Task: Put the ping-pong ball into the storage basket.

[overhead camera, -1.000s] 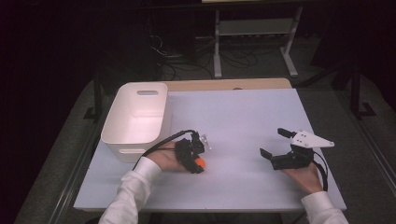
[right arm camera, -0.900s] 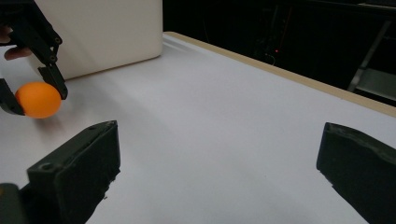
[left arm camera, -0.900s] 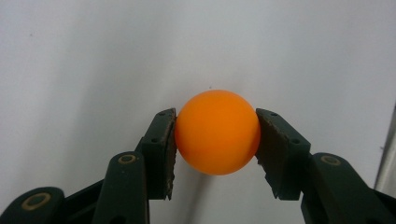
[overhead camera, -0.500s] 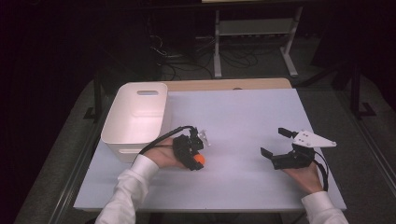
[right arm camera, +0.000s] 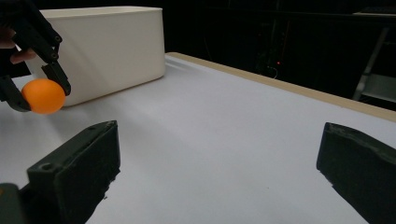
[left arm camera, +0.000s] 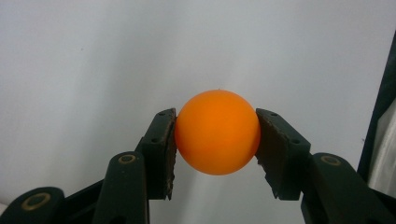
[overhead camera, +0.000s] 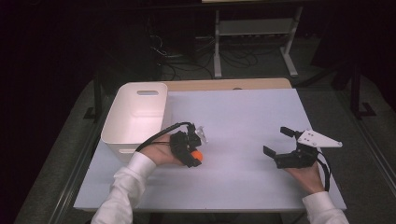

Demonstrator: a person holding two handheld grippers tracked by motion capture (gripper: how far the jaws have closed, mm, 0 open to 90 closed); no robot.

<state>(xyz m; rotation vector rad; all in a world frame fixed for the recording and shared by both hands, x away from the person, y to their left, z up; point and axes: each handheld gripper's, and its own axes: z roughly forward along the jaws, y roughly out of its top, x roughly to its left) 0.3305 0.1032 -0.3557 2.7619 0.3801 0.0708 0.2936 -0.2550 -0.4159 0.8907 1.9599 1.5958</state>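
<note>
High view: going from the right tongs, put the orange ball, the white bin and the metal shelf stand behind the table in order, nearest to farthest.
From the right tongs:
1. Orange ball, to their left, held in the left tongs.
2. White bin, at the table's left edge.
3. Metal shelf stand, on the floor beyond the table.

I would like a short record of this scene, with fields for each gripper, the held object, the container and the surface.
left gripper: shut on the orange ball, held above the table
right gripper: open, nothing between its jaws
white bin: at the table's left side, beyond the left gripper
table: pale top, under both grippers
</note>
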